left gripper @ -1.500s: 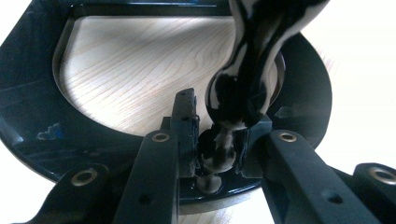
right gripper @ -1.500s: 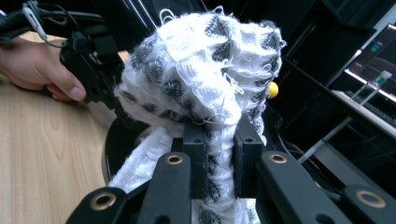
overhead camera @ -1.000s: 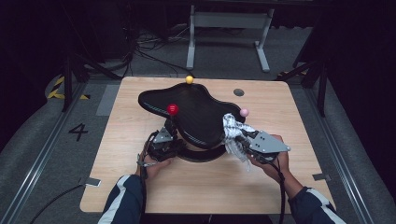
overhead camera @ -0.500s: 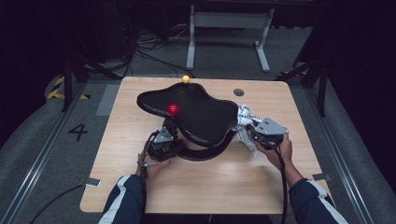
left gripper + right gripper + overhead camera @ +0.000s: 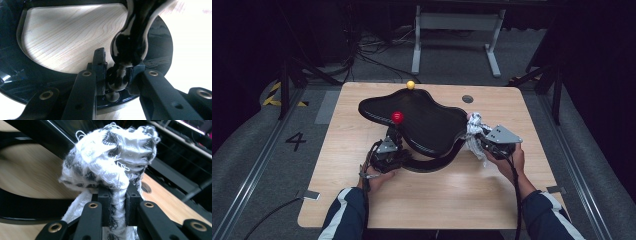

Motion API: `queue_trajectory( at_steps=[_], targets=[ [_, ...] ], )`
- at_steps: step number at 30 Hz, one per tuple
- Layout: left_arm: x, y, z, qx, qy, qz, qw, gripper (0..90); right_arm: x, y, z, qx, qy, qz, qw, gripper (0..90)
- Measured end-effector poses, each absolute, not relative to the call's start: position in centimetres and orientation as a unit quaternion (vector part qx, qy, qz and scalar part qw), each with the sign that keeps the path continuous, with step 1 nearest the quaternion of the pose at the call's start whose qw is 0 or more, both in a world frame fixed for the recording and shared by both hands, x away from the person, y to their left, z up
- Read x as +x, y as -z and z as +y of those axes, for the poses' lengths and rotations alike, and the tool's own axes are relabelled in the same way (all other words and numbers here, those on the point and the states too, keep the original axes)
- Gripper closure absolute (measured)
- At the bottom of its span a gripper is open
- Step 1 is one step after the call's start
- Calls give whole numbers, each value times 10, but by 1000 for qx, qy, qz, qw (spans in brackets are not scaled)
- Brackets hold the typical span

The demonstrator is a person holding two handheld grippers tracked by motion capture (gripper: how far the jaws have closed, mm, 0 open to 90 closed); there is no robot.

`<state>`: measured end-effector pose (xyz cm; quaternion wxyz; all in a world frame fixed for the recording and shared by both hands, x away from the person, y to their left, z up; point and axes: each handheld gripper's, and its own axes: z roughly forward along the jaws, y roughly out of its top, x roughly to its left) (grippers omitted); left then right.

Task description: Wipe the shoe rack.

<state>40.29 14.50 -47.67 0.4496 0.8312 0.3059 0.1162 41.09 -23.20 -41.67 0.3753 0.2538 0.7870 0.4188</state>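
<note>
The black stand [image 5: 422,125], a glossy tray-like top over a curved base ring, sits mid-surface [image 5: 362,205], and we are wiping it with a wadded white-and-black cloth [image 5: 474,131]. Over the last second the cloth has come off the top's right portion and slid outward and down; it now sits at the stand's right edge, touching or just beside the rim. We judge that 1 wiping stroke has run off the edge, so the next pass would start back on the top or go along the rim.

Our right tongs [image 5: 117,202] are clamped on the cloth, its bunched end bulging past the tips. Our left tongs [image 5: 117,80] have not moved: they grip the stand's thin glossy stem near the base, holding it steady.

A red ball [image 5: 397,117] caps the stand; a yellow ball [image 5: 410,85] lies at the surface's far edge.
</note>
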Motion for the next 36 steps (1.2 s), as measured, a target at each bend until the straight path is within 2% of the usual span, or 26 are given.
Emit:
queue_trajectory(
  at_steps=[12, 21, 30, 36],
  targets=[
    [403, 477, 144, 831, -118, 306, 450, 740, 361, 386, -198, 147, -465, 788, 375, 790],
    [403, 477, 144, 832, -118, 307, 447, 740, 333, 371, -187, 103, -484, 784, 375, 788],
    [403, 477, 143, 833, -117, 307, 445, 740, 365, 390, -198, 162, -446, 794, 380, 790],
    [403, 477, 143, 833, -117, 308, 445, 739, 393, 404, -221, 228, -438, 794, 355, 792]
  ],
)
